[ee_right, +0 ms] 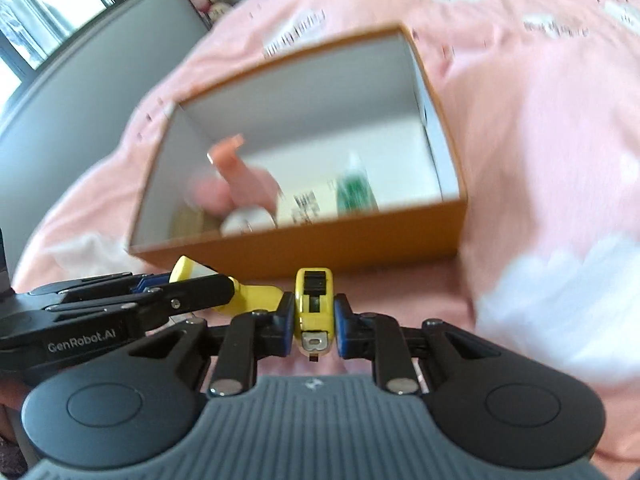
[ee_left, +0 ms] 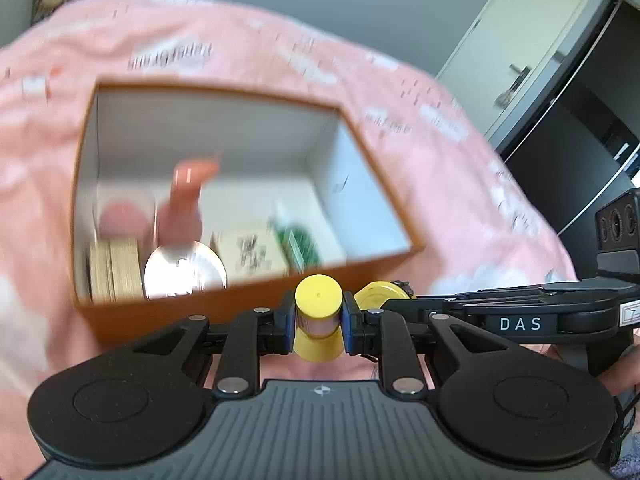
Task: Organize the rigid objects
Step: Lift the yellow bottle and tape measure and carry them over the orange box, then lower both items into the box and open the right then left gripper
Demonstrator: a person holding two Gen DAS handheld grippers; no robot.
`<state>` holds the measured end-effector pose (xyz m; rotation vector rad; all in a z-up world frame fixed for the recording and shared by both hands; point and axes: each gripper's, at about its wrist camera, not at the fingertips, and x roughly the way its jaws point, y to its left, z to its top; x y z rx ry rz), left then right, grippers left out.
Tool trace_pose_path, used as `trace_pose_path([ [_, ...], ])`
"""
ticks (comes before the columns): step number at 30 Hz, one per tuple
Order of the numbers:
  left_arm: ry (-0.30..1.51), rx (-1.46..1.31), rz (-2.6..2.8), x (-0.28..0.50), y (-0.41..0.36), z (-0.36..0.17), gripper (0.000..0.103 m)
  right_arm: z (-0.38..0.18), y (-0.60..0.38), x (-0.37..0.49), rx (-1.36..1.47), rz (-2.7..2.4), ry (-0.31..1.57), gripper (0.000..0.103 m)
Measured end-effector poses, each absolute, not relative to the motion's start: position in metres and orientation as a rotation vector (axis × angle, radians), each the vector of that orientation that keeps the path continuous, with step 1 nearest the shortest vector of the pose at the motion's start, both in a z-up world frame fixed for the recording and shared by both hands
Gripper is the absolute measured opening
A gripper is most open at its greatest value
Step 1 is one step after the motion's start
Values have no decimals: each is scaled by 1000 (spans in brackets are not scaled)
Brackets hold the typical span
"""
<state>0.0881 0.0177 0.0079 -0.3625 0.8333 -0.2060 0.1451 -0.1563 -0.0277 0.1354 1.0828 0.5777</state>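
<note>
**Over the pink bedspread, two yellow items held at an orange box**

Above a pink bedspread [ee_left: 420, 80], two hand-held grippers are seen side by side just short of an open orange box [ee_left: 248, 312]. The left gripper [ee_left: 318, 320] is clamped narrowly on a small yellow-capped bottle [ee_left: 319, 298], which is held upright between the blue pads [ee_left: 285, 326], its silver middle band and yellow base visible below the cap. The right gripper [ee_right: 315, 320] is closed on a yellow tape measure [ee_right: 313, 304], gripped on its flat sides with the metal tape hook turned toward the camera. From the right wrist view, the left gripper is seen at near left with its bottle tilted; from the left wrist view, the tape measure is glimpsed just right of the bottle. Inside the white-lined box, blurred items are lined along the near wall: a tan stack [ee_left: 114, 270] at left, a round silver lid [ee_left: 186, 270], a pink object [ee_left: 186, 200] behind it, a printed cream carton [ee_left: 252, 252] and a green-and-white tube [ee_left: 300, 242] at right. A white door [ee_left: 520, 52] is shown at far right.
</note>
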Motion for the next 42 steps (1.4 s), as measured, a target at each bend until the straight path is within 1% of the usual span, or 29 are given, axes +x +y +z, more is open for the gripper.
trace_pose_path([
  [6,760,-368,-202,111,27,39,24,8,-150,164,93,616,990,19],
  [9,745,-346,-189,129,29,41,24,17,-145,183,48,609,963,19],
  [12,760,-351,-200,147,26,36,24,15,-140,208,14,602,986,18],
  [15,785,-338,-195,165,17,24,24,5,-128,228,-73,581,1015,18],
  [18,813,-324,-173,177,13,12,24,-15,-114,247,-162,620,1095,18],
  [23,850,-316,-160,185,14,0,24,-41,-88,263,-423,630,1140,18],
  [26,855,-319,-160,187,17,-1,24,-54,-79,268,-522,679,1188,18],
  [37,880,-334,-166,194,19,-7,24,-84,-57,280,-722,753,1309,18],
  [42,891,-333,-173,197,20,-9,24,-84,-53,280,-765,749,1298,20],
])
